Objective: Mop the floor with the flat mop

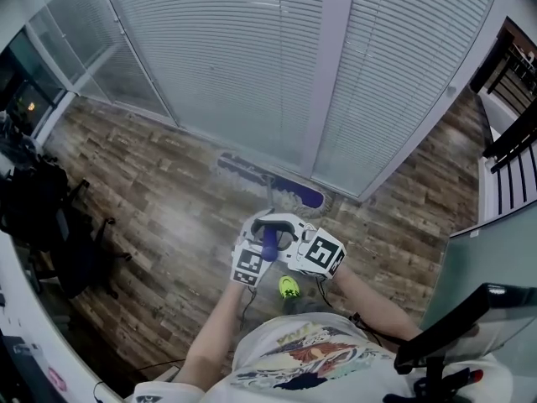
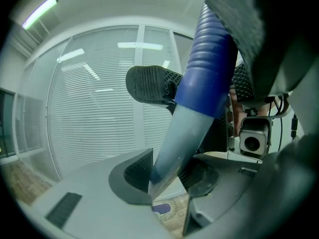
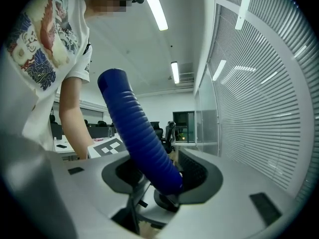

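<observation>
your left gripper (image 2: 168,174) is clenched on the smooth pale-grey tubular shaft (image 2: 182,133) of the flat mop, just below its ribbed blue sleeve (image 3: 134,133), and your right gripper (image 3: 157,176) is clamped on that sleeve. the mop's long purple flat head (image 1: 299,194) lies on the brown wood-grain plank floor (image 1: 168,200), at the foot of the slatted white blinds (image 1: 252,57).

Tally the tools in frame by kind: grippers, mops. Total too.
Grippers: 2 (left gripper, right gripper)
Mop: 1
Total: 3
</observation>
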A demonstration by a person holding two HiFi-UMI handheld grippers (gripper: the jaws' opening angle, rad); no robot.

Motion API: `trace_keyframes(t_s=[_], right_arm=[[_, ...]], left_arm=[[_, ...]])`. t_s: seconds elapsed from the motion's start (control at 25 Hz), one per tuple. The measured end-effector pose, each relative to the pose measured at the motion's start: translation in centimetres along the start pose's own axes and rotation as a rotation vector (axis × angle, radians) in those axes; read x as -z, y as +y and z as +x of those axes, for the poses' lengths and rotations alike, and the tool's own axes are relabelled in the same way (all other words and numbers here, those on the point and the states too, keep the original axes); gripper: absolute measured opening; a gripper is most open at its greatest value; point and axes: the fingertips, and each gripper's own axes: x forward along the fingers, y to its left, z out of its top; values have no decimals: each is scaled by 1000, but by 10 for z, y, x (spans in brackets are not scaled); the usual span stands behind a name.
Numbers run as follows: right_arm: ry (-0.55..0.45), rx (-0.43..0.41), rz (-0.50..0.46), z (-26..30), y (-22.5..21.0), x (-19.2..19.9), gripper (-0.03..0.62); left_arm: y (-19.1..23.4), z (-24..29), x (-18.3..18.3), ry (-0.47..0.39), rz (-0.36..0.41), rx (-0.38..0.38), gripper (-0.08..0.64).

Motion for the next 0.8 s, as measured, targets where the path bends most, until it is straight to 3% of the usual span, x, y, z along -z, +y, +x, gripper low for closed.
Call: trace_keyframes(t_s=[0.32, 0.8], right_arm=[[14, 2, 29, 6, 80, 4, 202], [32, -20, 30, 32, 300, 12, 216]], left_arm=[[-34, -69, 14, -13, -17, -19, 124], [-125, -264, 58, -21, -44, -35, 124]])
